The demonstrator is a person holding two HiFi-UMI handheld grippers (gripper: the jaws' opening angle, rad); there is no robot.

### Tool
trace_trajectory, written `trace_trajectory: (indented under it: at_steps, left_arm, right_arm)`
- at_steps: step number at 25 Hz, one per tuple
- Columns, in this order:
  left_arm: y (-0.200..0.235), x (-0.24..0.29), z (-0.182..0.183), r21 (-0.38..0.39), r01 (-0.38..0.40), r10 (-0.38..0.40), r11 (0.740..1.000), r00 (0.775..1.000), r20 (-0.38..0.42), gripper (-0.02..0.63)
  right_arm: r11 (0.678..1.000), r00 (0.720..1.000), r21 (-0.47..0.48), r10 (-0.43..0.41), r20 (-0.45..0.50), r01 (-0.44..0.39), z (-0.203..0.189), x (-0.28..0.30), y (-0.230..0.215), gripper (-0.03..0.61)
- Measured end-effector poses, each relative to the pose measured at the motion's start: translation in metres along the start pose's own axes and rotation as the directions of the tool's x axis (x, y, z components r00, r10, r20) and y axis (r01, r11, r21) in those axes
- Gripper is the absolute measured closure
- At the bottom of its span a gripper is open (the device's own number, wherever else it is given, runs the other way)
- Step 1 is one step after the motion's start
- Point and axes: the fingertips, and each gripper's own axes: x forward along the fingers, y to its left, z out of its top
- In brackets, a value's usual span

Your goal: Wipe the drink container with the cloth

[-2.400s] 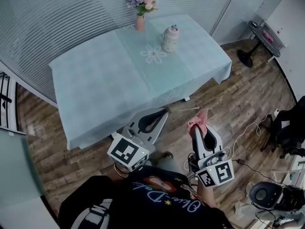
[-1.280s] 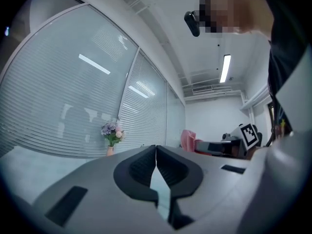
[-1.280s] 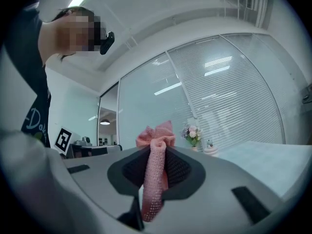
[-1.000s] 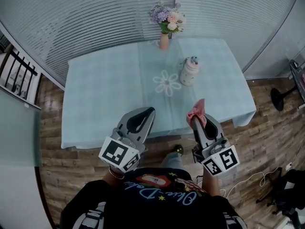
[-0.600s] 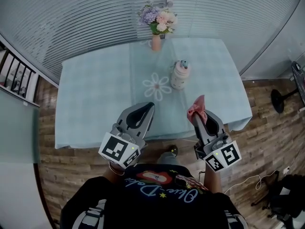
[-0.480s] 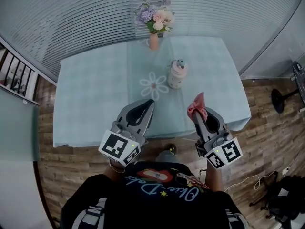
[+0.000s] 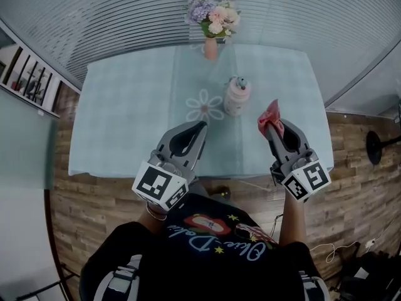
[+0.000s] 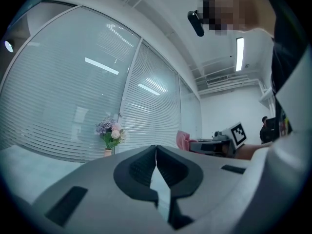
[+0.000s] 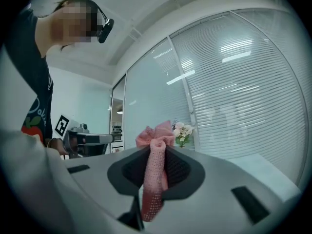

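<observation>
Nearest: person in a dark shirt (image 7: 207, 249), standing at the near edge of the table (image 7: 113, 124). Left gripper (image 7: 200, 126): jaws pressed together with nothing between them, tip over the table's near part. Right gripper (image 7: 270, 125): clenched on the pink cloth (image 7: 270, 113), which runs down between the jaws and bunches out past the tips; it is held in the air and touches nothing else. Beyond: container (image 7: 237, 96), pale and lidded, upright on the table, ahead and left of the cloth and apart from it; flower-shaped mat (image 7: 205, 105) just beside it on the left. Farthest: vase (image 7: 212, 45) of flowers at the far edge, blinds (image 7: 125, 17) behind. Change: 2.4 s ago both grippers hung over the wood floor (image 7: 357, 162) with the table well ahead; the person has since walked up, and the right gripper has swung out to the right, cloth unchanged in its grip. Judgement: the approach is nearly done and wiping has not begun. Next the cloth must be brought onto the container's side, and the left gripper would likely need to open and steady the container so it does not tip.
</observation>
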Motion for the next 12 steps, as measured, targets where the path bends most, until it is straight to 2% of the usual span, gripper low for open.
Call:
trace_trajectory:
  at_steps: [7, 12]
  left_arm:
    - [0.034, 0.009, 0.001, -0.009, -0.049, 0.049, 0.999, 0.999, 0.010, 0.609]
    - [0.045, 0.035, 0.006, -0.006, -0.020, 0.020, 1.000, 1.000, 0.023, 0.609]
  right_arm:
    - [1.000, 1.000, -0.025, -0.014, -0.012, 0.013, 0.007, 0.050, -0.040, 0.529]
    - [1.000, 0.998, 0.020, -0.021, -0.062, 0.022, 0.004, 0.079, -0.060, 0.529]
